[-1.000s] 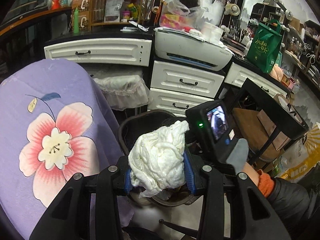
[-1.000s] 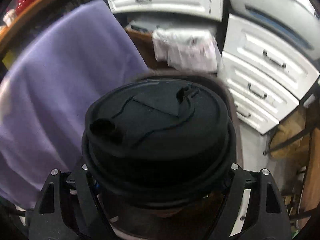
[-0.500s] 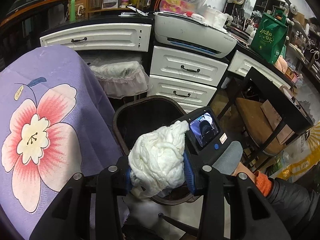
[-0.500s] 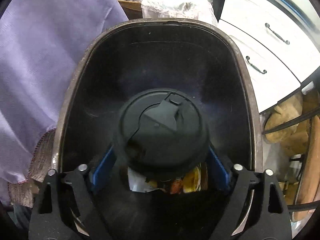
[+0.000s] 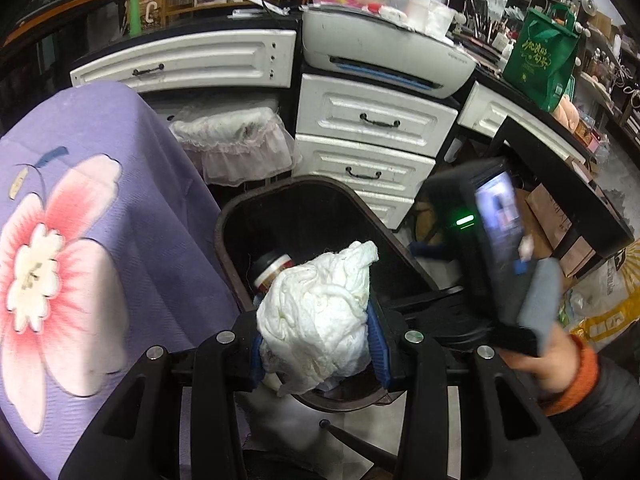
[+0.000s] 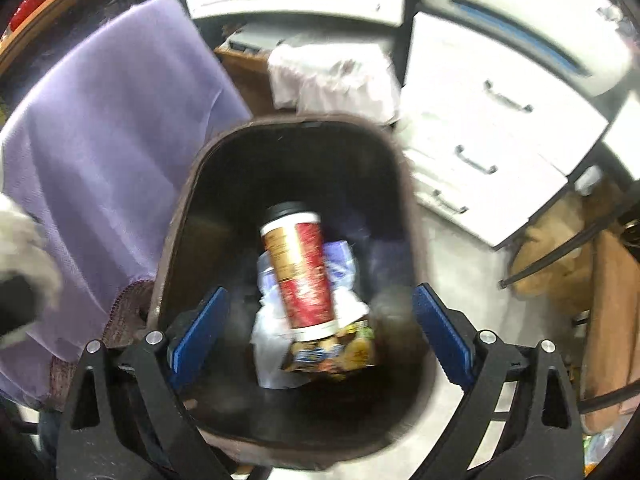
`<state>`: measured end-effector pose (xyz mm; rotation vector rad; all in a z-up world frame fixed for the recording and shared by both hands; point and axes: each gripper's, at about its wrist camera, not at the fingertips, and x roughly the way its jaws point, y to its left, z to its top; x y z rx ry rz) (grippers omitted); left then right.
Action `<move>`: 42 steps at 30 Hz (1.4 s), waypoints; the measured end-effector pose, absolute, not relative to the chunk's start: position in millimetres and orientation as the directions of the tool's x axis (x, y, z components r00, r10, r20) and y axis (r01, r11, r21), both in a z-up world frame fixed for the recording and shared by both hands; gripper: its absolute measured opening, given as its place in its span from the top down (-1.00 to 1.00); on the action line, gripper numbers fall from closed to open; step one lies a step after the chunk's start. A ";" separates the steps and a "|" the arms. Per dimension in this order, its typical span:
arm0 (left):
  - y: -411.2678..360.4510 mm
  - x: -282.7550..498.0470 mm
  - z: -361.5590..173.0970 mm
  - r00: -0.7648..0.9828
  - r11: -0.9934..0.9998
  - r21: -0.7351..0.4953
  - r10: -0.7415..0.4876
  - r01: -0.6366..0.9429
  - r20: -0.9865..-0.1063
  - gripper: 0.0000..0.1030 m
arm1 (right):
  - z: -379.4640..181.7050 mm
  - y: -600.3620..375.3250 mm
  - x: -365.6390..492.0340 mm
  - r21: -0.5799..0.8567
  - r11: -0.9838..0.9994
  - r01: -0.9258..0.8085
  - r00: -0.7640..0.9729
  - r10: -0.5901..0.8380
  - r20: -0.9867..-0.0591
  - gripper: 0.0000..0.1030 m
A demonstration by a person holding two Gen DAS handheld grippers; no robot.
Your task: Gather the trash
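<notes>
My left gripper (image 5: 318, 350) is shut on a crumpled white tissue wad (image 5: 316, 312) and holds it over the near rim of a dark brown trash bin (image 5: 228, 248). My right gripper (image 6: 318, 340) is open and empty above the same bin (image 6: 176, 216). A red and white paper cup with a black lid (image 6: 300, 268) lies inside on plastic wrappers (image 6: 336, 352). The cup also shows in the left wrist view (image 5: 272, 268). The right gripper's body with its screen (image 5: 496, 240) is to the right of the bin.
A purple flowered cloth (image 5: 80, 240) drapes over something left of the bin. White drawers (image 5: 368, 144) and a printer (image 5: 380, 52) stand behind. A lace-covered box (image 5: 232, 140) sits behind the bin. A chair frame (image 6: 560, 260) is to the right.
My right gripper opened and the cup dropped into the bin. The right gripper rose and drew back to the right. My left gripper still holds the tissue wad, nearer the bin.
</notes>
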<state>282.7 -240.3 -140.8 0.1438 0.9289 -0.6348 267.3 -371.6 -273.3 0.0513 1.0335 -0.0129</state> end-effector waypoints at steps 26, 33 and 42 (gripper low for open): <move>-275.4 266.4 -173.7 0.414 0.776 -0.051 -0.389 0.629 -0.823 -0.72 | -215.1 -436.4 190.2 0.085 0.959 0.269 0.645 -0.113 -0.755 -0.79; -232.9 239.1 -122.3 0.505 0.800 -0.069 -0.440 0.596 -0.742 -0.83 | -175.0 -417.7 163.9 0.120 0.951 0.285 0.717 -0.128 -0.685 -0.79; -164.6 190.5 -54.2 0.647 0.836 -0.075 -0.475 0.544 -0.596 -0.89 | -108.9 -355.6 116.9 0.106 0.968 0.228 0.824 -0.133 -0.551 -0.89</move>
